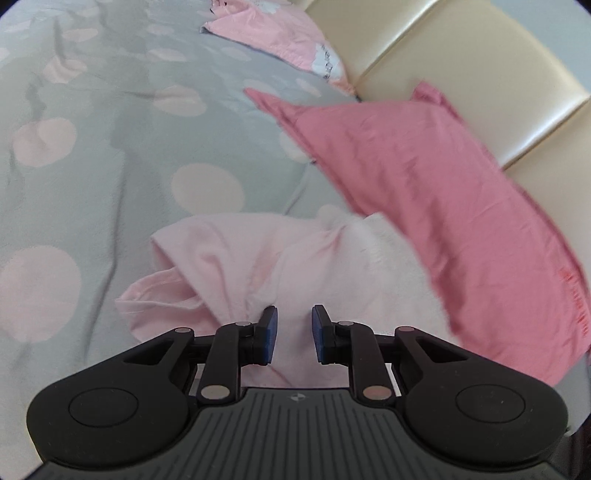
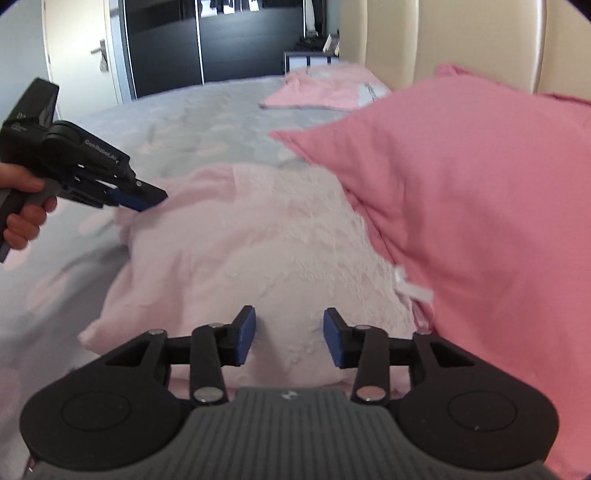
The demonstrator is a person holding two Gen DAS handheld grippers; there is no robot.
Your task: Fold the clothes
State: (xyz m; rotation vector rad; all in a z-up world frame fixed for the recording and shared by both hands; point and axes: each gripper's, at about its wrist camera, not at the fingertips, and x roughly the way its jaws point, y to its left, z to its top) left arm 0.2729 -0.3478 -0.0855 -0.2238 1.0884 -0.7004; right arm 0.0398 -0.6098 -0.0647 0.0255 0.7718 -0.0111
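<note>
A pale pink garment (image 1: 221,258) (image 2: 207,258) lies crumpled on the bed, with a white lace part (image 2: 295,240) on top. My left gripper (image 1: 294,332) is shut on its cloth: folds gather into the narrow gap between the blue pads. From the right wrist view, that left gripper (image 2: 147,201) bites the garment's left edge, held by a person's hand (image 2: 22,210). My right gripper (image 2: 289,338) hovers over the near end of the lace part, jaws apart, with no cloth pinched between the pads.
A deep pink pillow (image 1: 424,184) (image 2: 461,221) presses against the garment's right side. A light pink printed pillow (image 1: 280,33) (image 2: 325,88) lies farther along the spotted grey bedspread (image 1: 110,166) (image 2: 166,122). A cream padded headboard (image 1: 461,55) (image 2: 480,37) runs along the right. A dark wardrobe (image 2: 221,37) stands beyond.
</note>
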